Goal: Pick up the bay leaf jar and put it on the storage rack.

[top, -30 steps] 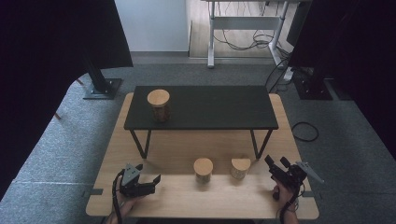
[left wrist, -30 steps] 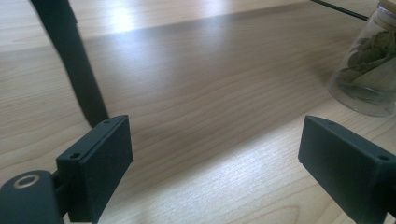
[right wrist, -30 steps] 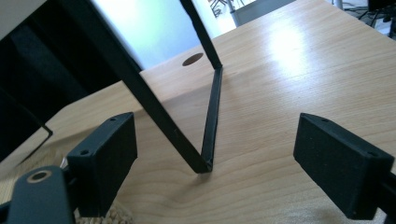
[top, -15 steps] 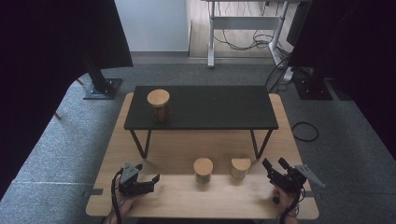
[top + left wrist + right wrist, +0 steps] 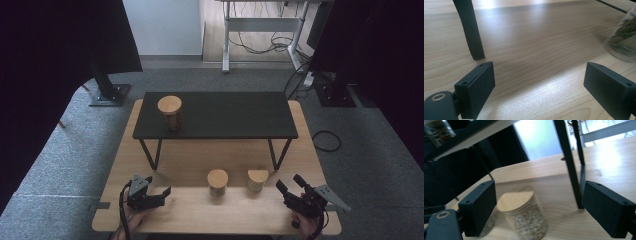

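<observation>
Three glass jars with round wooden lids are in the high view. One jar [image 5: 170,113] stands on the black raised shelf [image 5: 235,115]. A second jar [image 5: 217,181] and a third jar [image 5: 257,180] stand on the wooden table [image 5: 190,210] in front of it. My left gripper [image 5: 159,186] rests at the table's front left, open and holding nothing, aimed toward the middle jar [image 5: 624,42]. My right gripper [image 5: 289,181] is at the front right, open, a short way from the third jar. In the right gripper view that grain-filled jar [image 5: 524,216] stands ahead between the open jaws, untouched.
The shelf's thin black legs [image 5: 150,155] stand on the table; one leg [image 5: 471,32] is just ahead of my left gripper, and another leg [image 5: 570,165] is ahead of my right. Grey carpet [image 5: 75,165] surrounds the table, with a desk frame and cables [image 5: 260,30] beyond.
My right gripper has shifted a little left and back toward the front edge, turning toward the third jar. The left gripper and the jars have stayed put.
</observation>
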Demonstrator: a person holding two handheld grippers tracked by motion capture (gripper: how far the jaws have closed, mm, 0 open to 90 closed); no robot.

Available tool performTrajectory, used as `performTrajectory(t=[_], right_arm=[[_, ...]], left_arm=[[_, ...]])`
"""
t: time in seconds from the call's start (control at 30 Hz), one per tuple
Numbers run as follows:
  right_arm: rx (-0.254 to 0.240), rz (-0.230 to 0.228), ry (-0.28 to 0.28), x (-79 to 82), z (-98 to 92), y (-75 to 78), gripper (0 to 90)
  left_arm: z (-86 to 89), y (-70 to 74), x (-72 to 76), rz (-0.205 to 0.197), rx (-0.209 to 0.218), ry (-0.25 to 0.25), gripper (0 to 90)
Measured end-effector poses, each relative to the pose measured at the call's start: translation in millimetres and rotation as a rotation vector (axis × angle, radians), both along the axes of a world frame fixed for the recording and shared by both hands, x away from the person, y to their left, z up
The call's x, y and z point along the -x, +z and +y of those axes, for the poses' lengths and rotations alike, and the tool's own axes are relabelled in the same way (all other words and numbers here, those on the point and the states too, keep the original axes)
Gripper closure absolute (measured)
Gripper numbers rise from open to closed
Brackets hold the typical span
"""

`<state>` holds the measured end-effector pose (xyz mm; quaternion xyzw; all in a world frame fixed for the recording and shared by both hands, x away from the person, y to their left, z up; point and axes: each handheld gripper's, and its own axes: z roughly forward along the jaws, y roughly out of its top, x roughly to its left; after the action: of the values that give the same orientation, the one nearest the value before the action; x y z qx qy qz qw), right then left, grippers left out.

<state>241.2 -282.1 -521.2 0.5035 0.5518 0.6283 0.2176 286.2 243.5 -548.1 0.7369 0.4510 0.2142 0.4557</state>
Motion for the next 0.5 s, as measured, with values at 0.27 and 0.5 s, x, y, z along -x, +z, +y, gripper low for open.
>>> performTrajectory(t=[0.27, 0.5], right_arm=[[0.003, -0.031, 0.105, 15.9, 9.4, 11.1, 11.8], [-0.032, -0.02, 0.212, 18.3, 24.3, 13.6, 11.4]], left_arm=[[-1.2, -0.1, -0.3, 0.003, 0.0, -0.003, 9.6], [-0.6, -0.1, -0.9, 0.006, 0.001, 0.002, 9.5]])
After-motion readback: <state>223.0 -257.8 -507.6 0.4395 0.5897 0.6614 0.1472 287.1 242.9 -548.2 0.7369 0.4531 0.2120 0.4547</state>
